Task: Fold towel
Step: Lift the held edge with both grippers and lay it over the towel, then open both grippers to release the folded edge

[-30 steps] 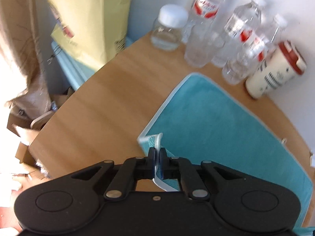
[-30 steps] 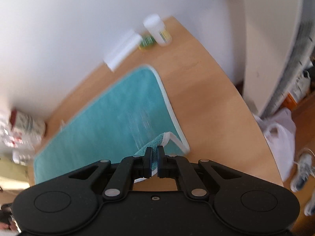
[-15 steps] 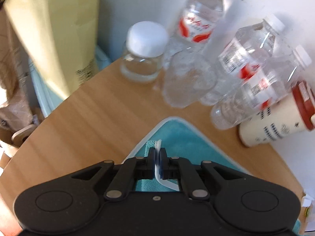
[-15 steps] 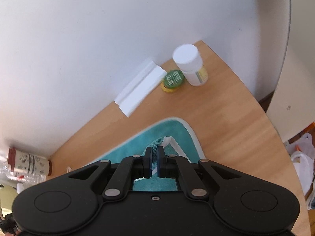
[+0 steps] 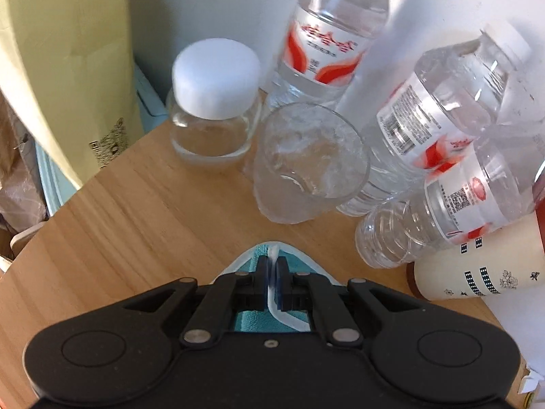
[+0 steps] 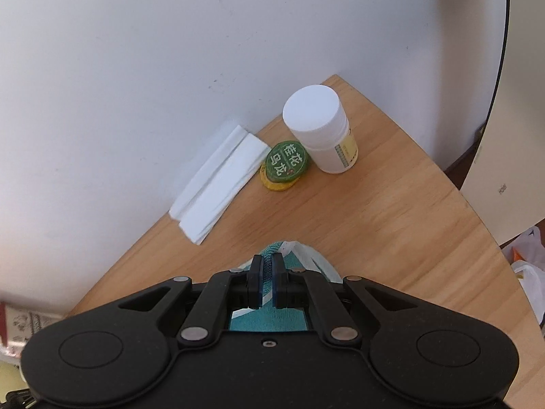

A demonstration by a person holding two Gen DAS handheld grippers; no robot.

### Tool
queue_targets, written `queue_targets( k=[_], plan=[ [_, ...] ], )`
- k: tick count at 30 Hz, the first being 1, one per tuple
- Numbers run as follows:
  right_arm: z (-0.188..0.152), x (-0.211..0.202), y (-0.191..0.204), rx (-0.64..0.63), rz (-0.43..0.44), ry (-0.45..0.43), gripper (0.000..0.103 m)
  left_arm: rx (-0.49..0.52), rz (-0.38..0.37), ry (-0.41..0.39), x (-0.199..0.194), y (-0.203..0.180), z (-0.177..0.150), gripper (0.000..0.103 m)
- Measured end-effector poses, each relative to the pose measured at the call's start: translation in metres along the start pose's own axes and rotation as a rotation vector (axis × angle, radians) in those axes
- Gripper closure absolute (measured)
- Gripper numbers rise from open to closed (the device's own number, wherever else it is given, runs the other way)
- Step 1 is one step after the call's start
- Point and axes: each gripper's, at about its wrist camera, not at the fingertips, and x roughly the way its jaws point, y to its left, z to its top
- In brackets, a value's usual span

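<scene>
Left claw pinches the teal towel's white-trimmed corner; your right claw is closed on another corner. Most of the towel lies hidden below both claws on the wooden surface. It looks light, soft and floppy, so hold it by the hem. At 12 o'clock from the left claw stands a glass, with 3 bottles at 1 and a jar at 11, all easily toppled. Right side: folded paper, green tin, white bottle.
</scene>
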Motion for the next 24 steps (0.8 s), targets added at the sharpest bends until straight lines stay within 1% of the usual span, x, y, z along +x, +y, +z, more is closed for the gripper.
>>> queue_targets(
  k=[2, 3, 5, 6, 7, 8, 9, 10, 11, 12, 14, 16, 18, 19, 20, 21, 22, 24],
  plan=[
    [0.002, 0.006, -0.001, 0.013, -0.013, -0.006, 0.099, 0.012, 0.001, -0.002, 0.003, -0.003, 0.001, 0.099],
    [0.002, 0.012, -0.001, 0.014, -0.042, 0.004, 0.095, 0.015, 0.010, 0.004, 0.007, -0.005, 0.001, 0.098],
    [0.002, 0.020, 0.003, -0.007, -0.111, 0.025, 0.087, 0.012, 0.046, 0.021, 0.013, -0.007, 0.003, 0.085],
    [0.001, 0.017, 0.006, -0.028, -0.121, 0.003, 0.082, 0.010, 0.056, 0.017, 0.013, -0.007, 0.003, 0.068],
    [0.001, 0.014, 0.009, -0.050, -0.127, -0.024, 0.076, 0.007, 0.072, -0.001, 0.011, -0.007, 0.004, 0.058],
    [0.001, 0.010, 0.012, -0.072, -0.138, -0.044, 0.074, 0.013, 0.076, -0.014, 0.006, -0.006, 0.004, 0.057],
    [0.000, 0.001, 0.019, -0.123, -0.162, -0.085, 0.071, 0.018, 0.076, -0.016, 0.003, -0.004, 0.005, 0.054],
    [-0.001, -0.006, 0.024, -0.174, -0.156, -0.097, 0.070, 0.023, 0.077, -0.017, 0.000, -0.003, 0.006, 0.049],
    [-0.003, -0.013, 0.028, -0.224, -0.145, -0.106, 0.069, 0.027, 0.076, -0.018, -0.003, -0.001, 0.006, 0.048],
    [-0.006, -0.017, 0.034, -0.295, -0.128, -0.091, 0.065, 0.035, 0.071, -0.017, -0.007, 0.001, 0.007, 0.046],
    [-0.016, -0.019, 0.044, -0.431, -0.126, -0.049, 0.065, 0.087, 0.069, -0.023, -0.018, 0.004, 0.003, 0.042],
    [-0.031, -0.014, 0.051, -0.551, -0.145, -0.004, 0.065, 0.160, 0.083, -0.042, -0.027, 0.003, -0.005, 0.034],
    [-0.042, -0.009, 0.053, -0.589, -0.161, 0.019, 0.065, 0.233, 0.097, -0.029, -0.029, 0.000, -0.014, 0.034],
    [-0.047, -0.004, 0.052, -0.592, -0.167, 0.052, 0.065, 0.281, 0.094, -0.010, -0.029, -0.003, -0.023, 0.034],
    [-0.050, -0.003, 0.052, -0.592, -0.167, 0.063, 0.065, 0.314, 0.091, -0.001, -0.029, -0.005, -0.030, 0.034],
    [-0.057, -0.002, 0.050, -0.596, -0.175, 0.065, 0.065, 0.354, 0.094, 0.004, -0.029, -0.007, -0.038, 0.034],
    [-0.062, -0.002, 0.049, -0.602, -0.190, 0.064, 0.065, 0.410, 0.113, -0.001, -0.030, -0.008, -0.050, 0.033],
    [-0.074, -0.003, 0.042, -0.616, -0.242, 0.065, 0.065, 0.471, 0.133, 0.000, -0.029, -0.009, -0.062, 0.031]
  ],
)
